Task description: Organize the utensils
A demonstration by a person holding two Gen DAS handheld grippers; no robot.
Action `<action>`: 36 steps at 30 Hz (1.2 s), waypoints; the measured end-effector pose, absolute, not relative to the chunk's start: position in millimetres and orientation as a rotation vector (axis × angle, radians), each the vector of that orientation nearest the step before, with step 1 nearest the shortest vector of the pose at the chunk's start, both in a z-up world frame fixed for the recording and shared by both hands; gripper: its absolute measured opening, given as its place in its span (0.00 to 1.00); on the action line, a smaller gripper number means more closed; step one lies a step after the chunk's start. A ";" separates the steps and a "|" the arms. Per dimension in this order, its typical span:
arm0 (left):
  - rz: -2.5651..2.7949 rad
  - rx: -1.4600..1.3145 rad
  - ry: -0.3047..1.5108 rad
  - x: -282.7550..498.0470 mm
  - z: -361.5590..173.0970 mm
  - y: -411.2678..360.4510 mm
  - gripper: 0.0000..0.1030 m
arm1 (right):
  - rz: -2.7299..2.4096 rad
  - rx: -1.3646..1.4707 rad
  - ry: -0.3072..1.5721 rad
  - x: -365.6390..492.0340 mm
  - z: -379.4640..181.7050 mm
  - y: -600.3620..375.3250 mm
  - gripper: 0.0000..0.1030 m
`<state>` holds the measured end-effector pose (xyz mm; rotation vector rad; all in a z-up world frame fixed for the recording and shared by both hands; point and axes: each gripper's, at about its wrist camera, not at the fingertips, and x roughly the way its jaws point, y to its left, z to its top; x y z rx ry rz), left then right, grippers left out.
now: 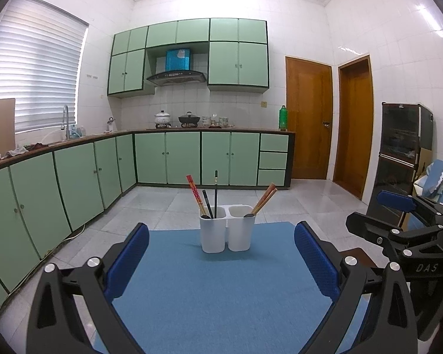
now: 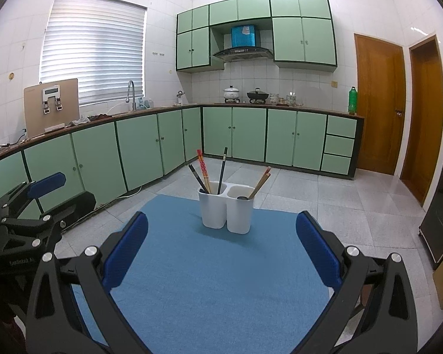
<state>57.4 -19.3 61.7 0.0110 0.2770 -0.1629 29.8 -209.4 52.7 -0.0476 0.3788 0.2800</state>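
Note:
A white two-compartment utensil holder (image 1: 226, 231) (image 2: 225, 209) stands at the far end of a blue mat (image 1: 218, 289) (image 2: 218, 265). Its left compartment holds red patterned chopsticks (image 1: 195, 195) (image 2: 203, 171) and black chopsticks (image 1: 216, 190) (image 2: 222, 169). Its right compartment holds wooden chopsticks (image 1: 264, 200) (image 2: 260, 183) and a dark spoon (image 1: 248, 215) (image 2: 242, 198). My left gripper (image 1: 221, 253) is open over the near mat, empty. My right gripper (image 2: 221, 244) is open too, nothing between its blue pads. The right gripper (image 1: 395, 206) also shows at the edge of the left wrist view.
The mat lies on a table above a grey tiled floor. Green cabinets (image 1: 168, 157) line the far walls under a wooden counter with pots (image 1: 189, 118). Two wooden doors (image 1: 308, 121) stand at the right, with a dark glass cabinet (image 1: 398, 153) nearer.

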 end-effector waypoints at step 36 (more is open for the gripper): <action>-0.162 0.008 0.279 59.2 63.8 -14.8 0.94 | 0.284 -0.045 0.387 31.7 54.3 -204.2 0.95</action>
